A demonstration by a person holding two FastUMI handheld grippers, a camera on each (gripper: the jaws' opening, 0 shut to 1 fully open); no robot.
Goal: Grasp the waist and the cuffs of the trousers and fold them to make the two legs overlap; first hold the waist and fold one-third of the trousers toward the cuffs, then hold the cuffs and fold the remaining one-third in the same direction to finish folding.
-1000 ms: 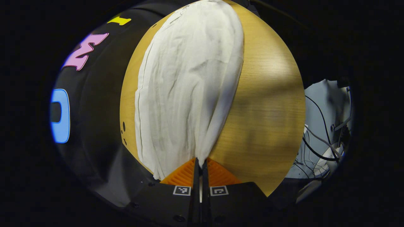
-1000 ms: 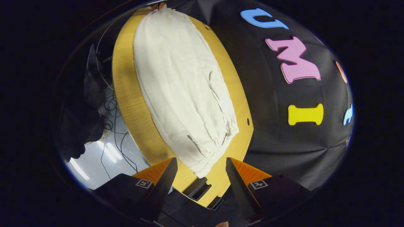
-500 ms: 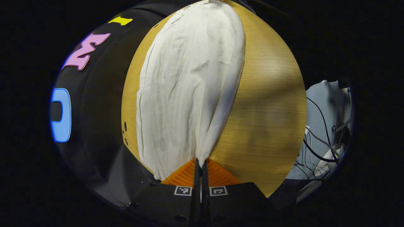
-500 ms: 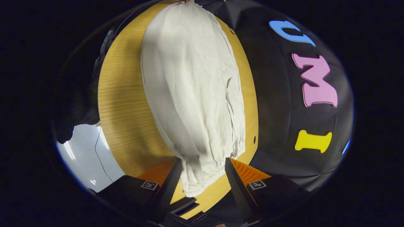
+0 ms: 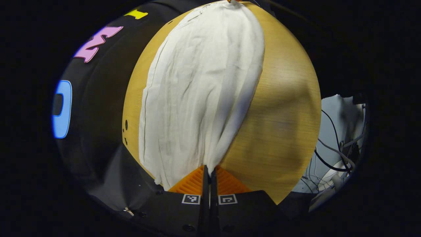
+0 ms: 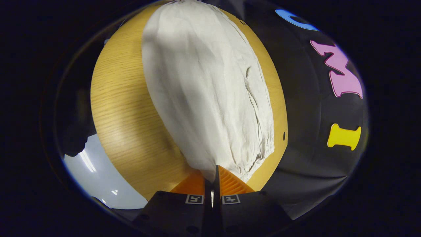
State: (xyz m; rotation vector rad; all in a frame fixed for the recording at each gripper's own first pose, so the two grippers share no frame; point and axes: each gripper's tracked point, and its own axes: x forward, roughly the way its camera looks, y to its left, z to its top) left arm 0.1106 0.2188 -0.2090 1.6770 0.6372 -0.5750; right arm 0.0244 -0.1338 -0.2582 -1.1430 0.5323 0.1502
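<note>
I have both ends of the crumpled off-white cotton trousers (image 5: 197,98) pinched: in the left gripper view my left gripper (image 5: 209,171) is clamped shut on a corner of the cloth at the near edge of the round light-wood table (image 5: 283,115), and in the right gripper view my right gripper (image 6: 212,174) is closed on the edge of the gathered, elasticated end of the garment (image 6: 210,98), beside the puckered hem. The trousers lie stretched lengthwise across the tabletop (image 6: 125,108) between my two tools, flat apart from some creases. They look like a single long strip rather than two spread legs, so I judge that the legs already overlap, though I cannot tell for sure from these angles. I cannot say with confidence which end is the waist and which the cuffs. Neither of the two thirds-folds looks begun: the cloth lies at full length, with no doubled layer. So I judge the task is at an early stage, with both lengthwise folds left to make.
</note>
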